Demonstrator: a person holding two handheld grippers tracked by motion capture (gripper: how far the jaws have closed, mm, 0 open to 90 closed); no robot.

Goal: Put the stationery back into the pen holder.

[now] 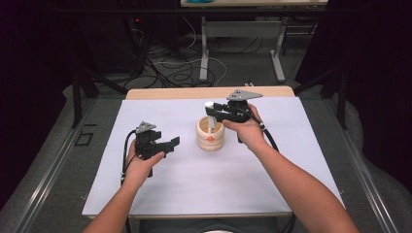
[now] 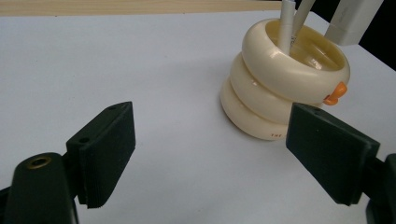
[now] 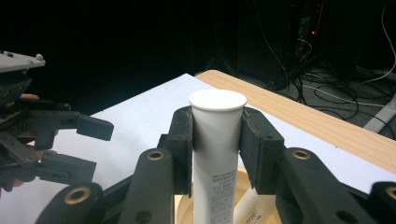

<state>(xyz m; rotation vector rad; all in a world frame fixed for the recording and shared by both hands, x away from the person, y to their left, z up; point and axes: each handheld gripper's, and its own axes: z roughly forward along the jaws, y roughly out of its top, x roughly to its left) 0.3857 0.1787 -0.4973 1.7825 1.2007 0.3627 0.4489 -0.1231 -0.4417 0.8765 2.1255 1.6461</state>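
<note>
white paper sheet [image 1: 160,194] is covering the pale wooden table [image 1: 170,93], with a dark room and tangled cables on the floor behind it. a white cylindrical tube with a flat cap [image 3: 217,140] is standing nearly upright between the jaws of the right gripper [image 3: 217,149], whose black pads are pressing on its sides just below the cap; the tube's lower end is reaching down into the cream, ring-stacked holder with an orange tab [image 1: 210,135]. in the high view the right gripper [image 1: 214,112] is hovering over the holder's far rim, and the holder is sitting near the middle of the sheet. in the left gripper view two slim white sticks [image 2: 287,25] are leaning inside the holder [image 2: 280,88], and the tube [image 2: 352,18] is showing at the top right edge. the left gripper [image 1: 167,147] is resting in the person's left hand [image 1: 138,167], well apart from the holder on its left side, with its jaws standing wide open and gripping nothing, pointed toward the holder.
</note>
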